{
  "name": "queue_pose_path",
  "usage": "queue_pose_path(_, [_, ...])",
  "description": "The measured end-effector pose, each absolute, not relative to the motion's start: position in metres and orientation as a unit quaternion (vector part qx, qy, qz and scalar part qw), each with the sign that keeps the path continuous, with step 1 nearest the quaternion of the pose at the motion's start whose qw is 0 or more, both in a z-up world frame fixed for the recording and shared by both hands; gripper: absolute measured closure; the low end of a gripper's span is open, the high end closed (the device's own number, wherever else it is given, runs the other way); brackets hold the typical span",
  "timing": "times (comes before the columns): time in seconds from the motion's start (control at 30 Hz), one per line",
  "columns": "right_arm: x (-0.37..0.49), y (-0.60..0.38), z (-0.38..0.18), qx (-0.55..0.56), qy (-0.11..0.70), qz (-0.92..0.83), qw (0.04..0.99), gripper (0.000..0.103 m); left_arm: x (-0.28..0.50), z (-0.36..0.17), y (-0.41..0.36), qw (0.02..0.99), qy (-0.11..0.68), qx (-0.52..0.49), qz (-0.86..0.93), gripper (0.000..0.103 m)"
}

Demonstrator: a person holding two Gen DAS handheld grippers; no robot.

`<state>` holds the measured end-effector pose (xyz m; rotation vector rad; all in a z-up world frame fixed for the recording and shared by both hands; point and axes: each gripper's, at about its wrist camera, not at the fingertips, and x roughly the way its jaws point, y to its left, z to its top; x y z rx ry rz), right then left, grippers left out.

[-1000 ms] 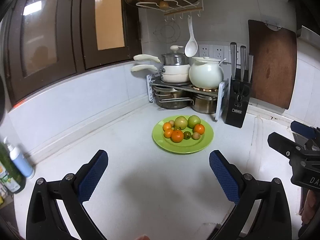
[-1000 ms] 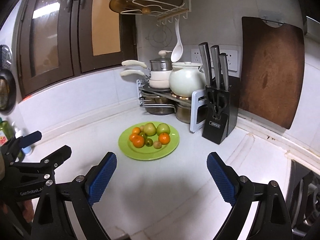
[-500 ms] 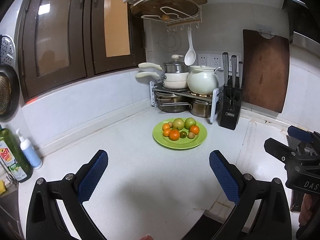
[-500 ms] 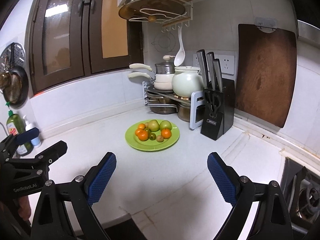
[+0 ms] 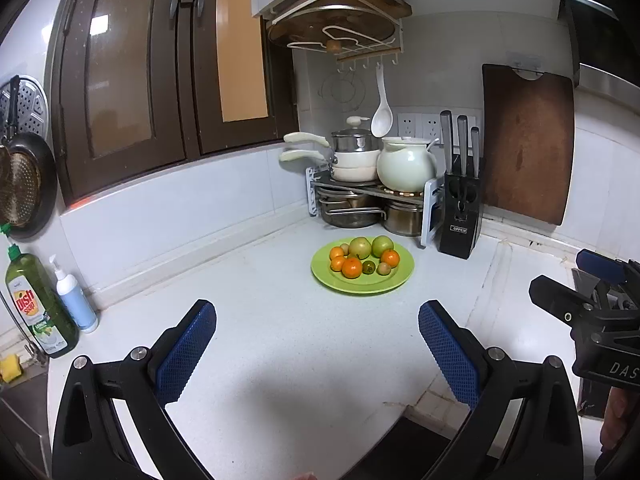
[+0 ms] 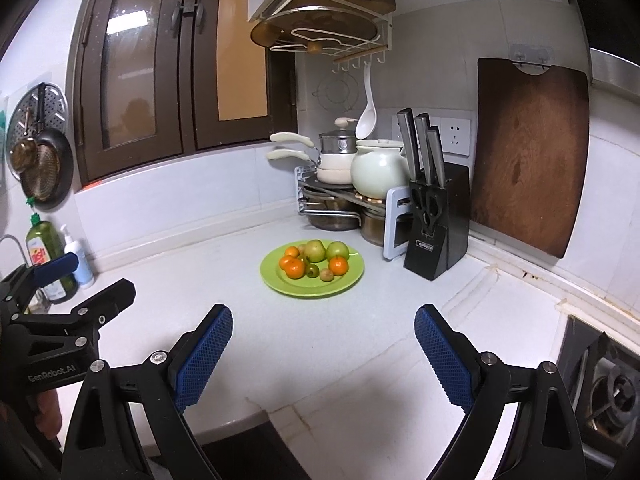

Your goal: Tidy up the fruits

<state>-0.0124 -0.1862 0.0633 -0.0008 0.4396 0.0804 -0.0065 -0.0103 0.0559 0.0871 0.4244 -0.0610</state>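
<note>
Both the left gripper [image 5: 316,344] and right gripper [image 6: 323,350] hang spread and empty, well short of the fruit-filled green plate [image 5: 402,276], apparently finished.

Both wrist views set back at the counter's [image 5: 280,360] near edge, tilted slightly down toward the corner, side by side. Shared: the green plate [image 5: 396,280] [image 6: 352,276] well ahead, knife block [image 5: 460,220] [image 6: 440,232], pot rack [image 6: 320,196].
</note>
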Motion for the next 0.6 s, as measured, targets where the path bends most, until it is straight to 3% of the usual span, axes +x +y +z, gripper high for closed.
queue_pose_path(0.6, [-0.027,-0.188,0.068,0.000,0.212,0.045,0.976,0.010,-0.020,0.060,-0.018,0.978,0.202,0.045,-0.029,0.000])
